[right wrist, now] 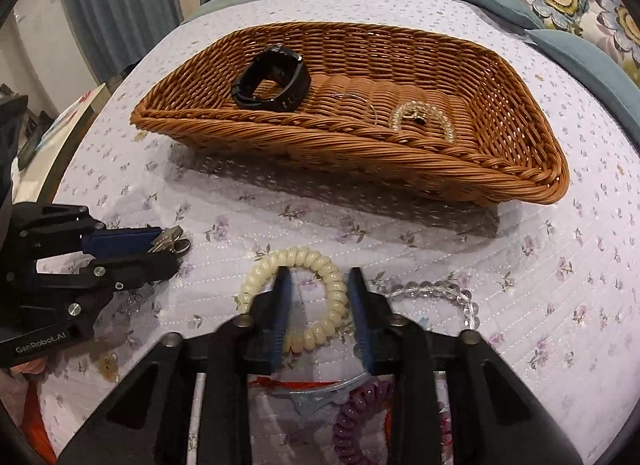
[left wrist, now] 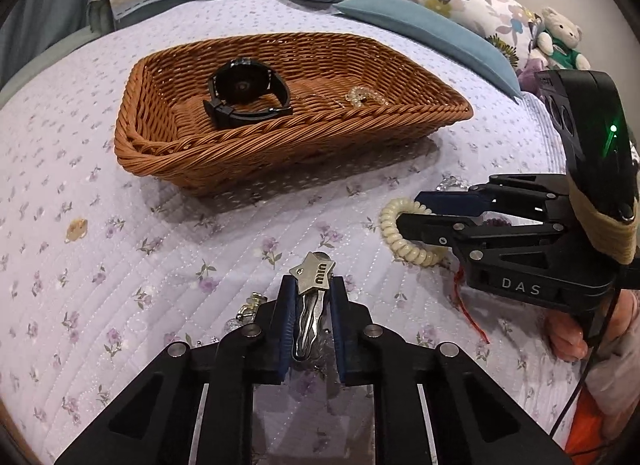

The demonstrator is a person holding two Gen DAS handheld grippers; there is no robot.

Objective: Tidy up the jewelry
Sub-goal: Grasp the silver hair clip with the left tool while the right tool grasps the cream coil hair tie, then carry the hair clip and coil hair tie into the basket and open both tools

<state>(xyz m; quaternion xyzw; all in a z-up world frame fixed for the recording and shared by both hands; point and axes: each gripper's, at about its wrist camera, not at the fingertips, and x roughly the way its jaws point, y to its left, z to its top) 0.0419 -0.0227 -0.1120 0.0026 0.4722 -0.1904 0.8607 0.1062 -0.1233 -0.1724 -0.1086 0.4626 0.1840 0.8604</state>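
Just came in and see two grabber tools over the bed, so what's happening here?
A person is sorting jewelry into a wicker basket on the quilt. The left gripper is shut on a silver star hair clip. The right gripper is open, its fingers straddling one side of a cream spiral bracelet lying on the quilt. A black watch and a clear bead bracelet already sit in the basket.
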